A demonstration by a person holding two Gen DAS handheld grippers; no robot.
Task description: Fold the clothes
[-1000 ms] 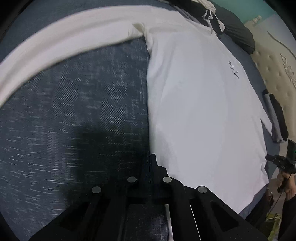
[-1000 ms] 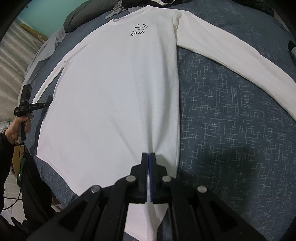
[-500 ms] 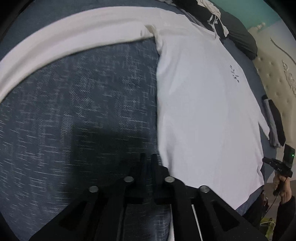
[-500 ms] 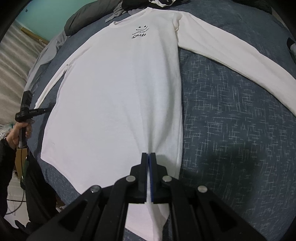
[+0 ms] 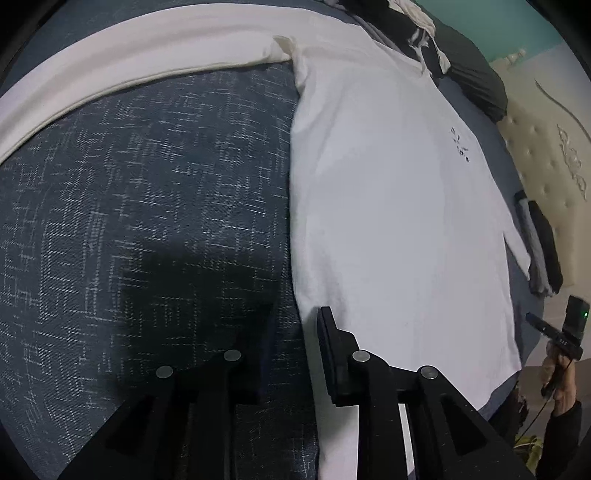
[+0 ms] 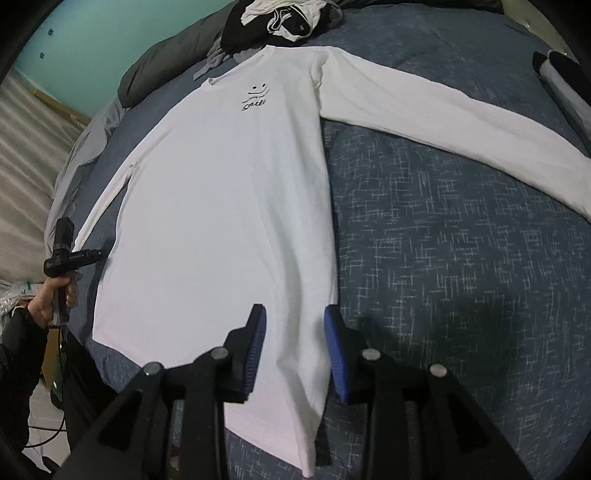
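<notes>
Right gripper (image 6: 293, 334): jaws parted and opening, blue pads apart, pointing steeply down over the lower hem area of the white long-sleeved shirt (image 6: 221, 206); shirt fabric lies in the gap between the pads, and neither pad is seen pressing on it. Left gripper (image 5: 295, 332): jaws likewise parted and opening, straddling the shirt's side edge near the hem, one finger over the white cloth and the other over the dark blue bedspread (image 5: 147, 206); no pad is seen clamping the fabric. The shirt lies flat, front side up, spread lengthwise on the bedspread with its hem nearest both cameras and its collar farthest. A small black printed motif (image 6: 254, 96) sits on the chest below the collar. One sleeve (image 6: 461, 125) extends outward across the bedspread, well clear of the body panel; the opposite sleeve (image 6: 107, 199) lies close along the shirt's other side. Beyond that narrow sleeve, at the bed's edge, a hand (image 6: 55, 295) holds a black device. Past the collar lies a heap of dark and white clothes (image 6: 284, 18), next to a grey pillow (image 6: 166, 70). A teal wall (image 6: 92, 40) closes the far end.
</notes>
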